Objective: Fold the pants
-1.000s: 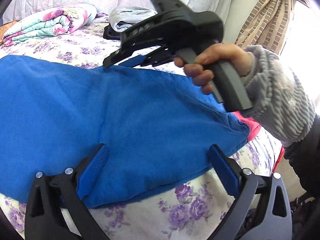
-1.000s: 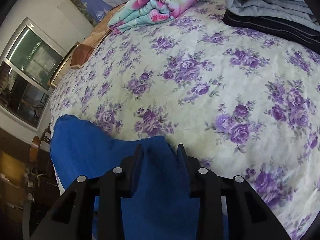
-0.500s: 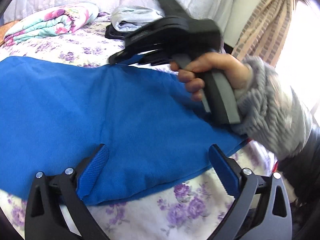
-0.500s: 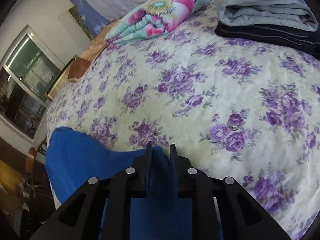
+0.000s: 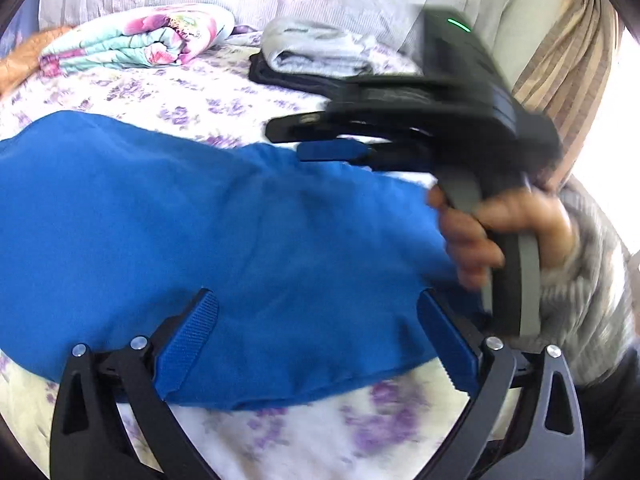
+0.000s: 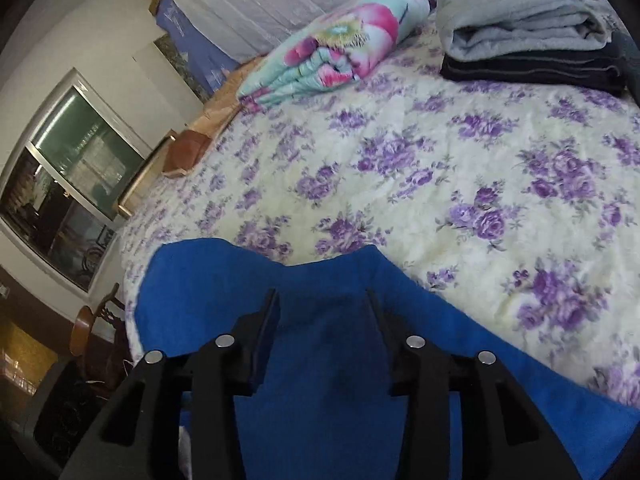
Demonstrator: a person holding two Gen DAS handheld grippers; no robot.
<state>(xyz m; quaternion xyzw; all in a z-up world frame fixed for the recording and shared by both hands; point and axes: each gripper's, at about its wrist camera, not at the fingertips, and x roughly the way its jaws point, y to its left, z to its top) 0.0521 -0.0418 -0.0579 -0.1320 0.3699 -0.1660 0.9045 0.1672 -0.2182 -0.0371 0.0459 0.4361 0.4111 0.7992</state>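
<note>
The blue pants (image 5: 248, 248) lie flat on the bed (image 6: 460, 168). The right gripper (image 6: 322, 306) has just been opening, its pads clear of the cloth; the left gripper (image 5: 316, 336) stands wide open over the pants' near edge. Beyond the pants lie 2 folded garments (image 6: 528, 40) and a floral quilt (image 6: 336, 52).

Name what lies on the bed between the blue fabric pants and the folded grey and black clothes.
Only bare floral bedsheet separates the blue fabric pants from the folded grey and black clothes, seen in the right wrist view.

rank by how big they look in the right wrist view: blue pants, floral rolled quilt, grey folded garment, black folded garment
1. blue pants, though nearness to the camera inflates them
2. floral rolled quilt and grey folded garment: look about alike, so unranked
3. black folded garment, only a thin band showing beneath the grey one
</note>
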